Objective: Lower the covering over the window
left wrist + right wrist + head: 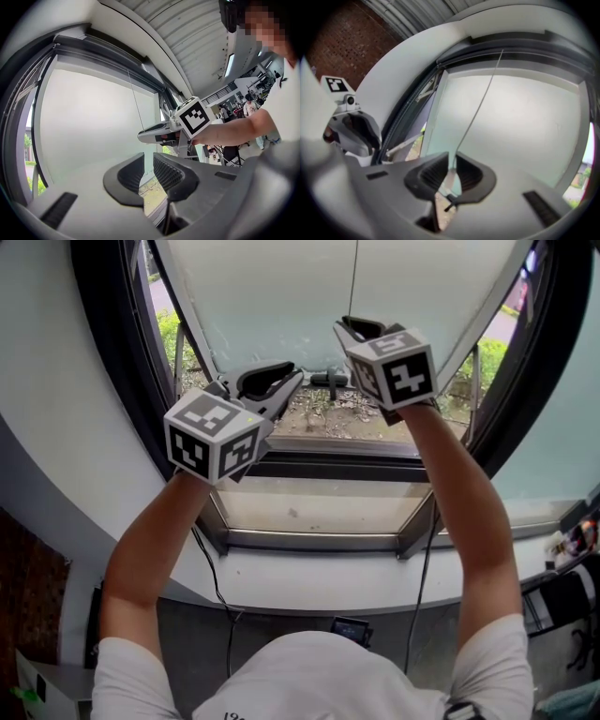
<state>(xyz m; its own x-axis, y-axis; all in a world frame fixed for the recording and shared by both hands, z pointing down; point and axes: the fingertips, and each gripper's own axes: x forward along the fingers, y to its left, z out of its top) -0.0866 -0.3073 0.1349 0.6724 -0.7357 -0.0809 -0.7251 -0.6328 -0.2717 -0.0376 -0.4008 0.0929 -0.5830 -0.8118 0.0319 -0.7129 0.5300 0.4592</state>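
A pale roller blind [309, 296] covers the upper part of the window, and its bottom edge hangs above the sill. A thin pull cord [353, 277] runs down in front of it. My right gripper [342, 326] is raised at the cord. In the right gripper view the cord [480, 103] drops straight between the jaws of the right gripper [452, 157], which are shut on it. My left gripper [298, 379] is lower and to the left, level, shut to a narrow slit with nothing in it [148, 157]. It is apart from the cord [133, 98].
Below the blind, the open strip of window shows gravel and plants [347, 413] outside. A small dark handle [328, 379] sits at the lower frame. The white sill [319, 507] lies under my arms, with a black cable [220, 601] hanging down from it.
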